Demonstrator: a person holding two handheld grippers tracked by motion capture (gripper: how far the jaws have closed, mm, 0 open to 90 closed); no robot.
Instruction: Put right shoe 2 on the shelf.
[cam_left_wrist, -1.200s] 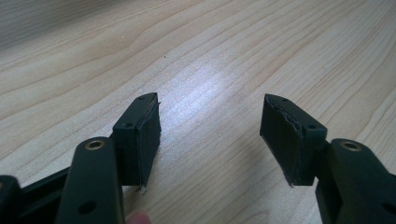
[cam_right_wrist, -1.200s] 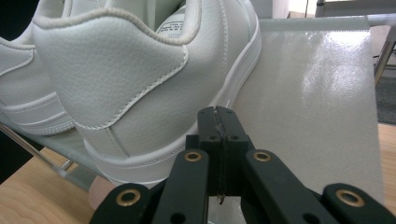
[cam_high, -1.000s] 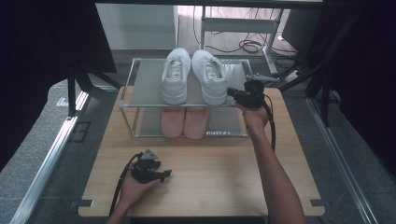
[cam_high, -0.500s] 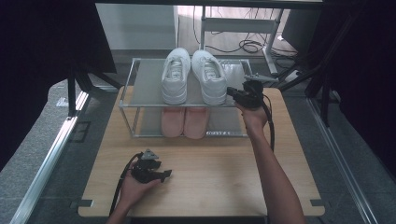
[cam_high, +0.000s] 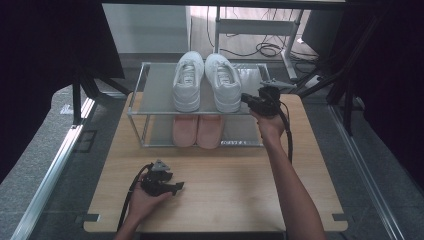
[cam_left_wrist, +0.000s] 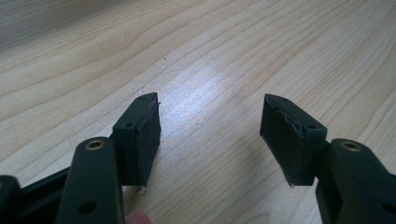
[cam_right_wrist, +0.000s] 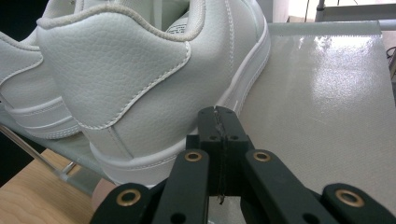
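Observation:
Two white sneakers (cam_high: 206, 80) stand side by side on the top shelf of a small metal shoe rack (cam_high: 156, 85), heels toward me. A pink pair (cam_high: 197, 131) sits on the lower shelf. My right gripper (cam_high: 246, 98) hovers at the heel of the right white sneaker (cam_right_wrist: 140, 79), jaws pressed together with nothing between them, tips just beside the sole. My left gripper (cam_high: 177, 187) rests low over the wooden table (cam_left_wrist: 210, 60) near the front edge, jaws spread wide and empty.
The rack stands at the back of the wooden tabletop (cam_high: 225, 175). Bare shelf surface (cam_right_wrist: 327, 93) lies to the right of the sneakers. Dark curtains and stand legs flank the table, and cables (cam_high: 265, 49) lie on the floor behind.

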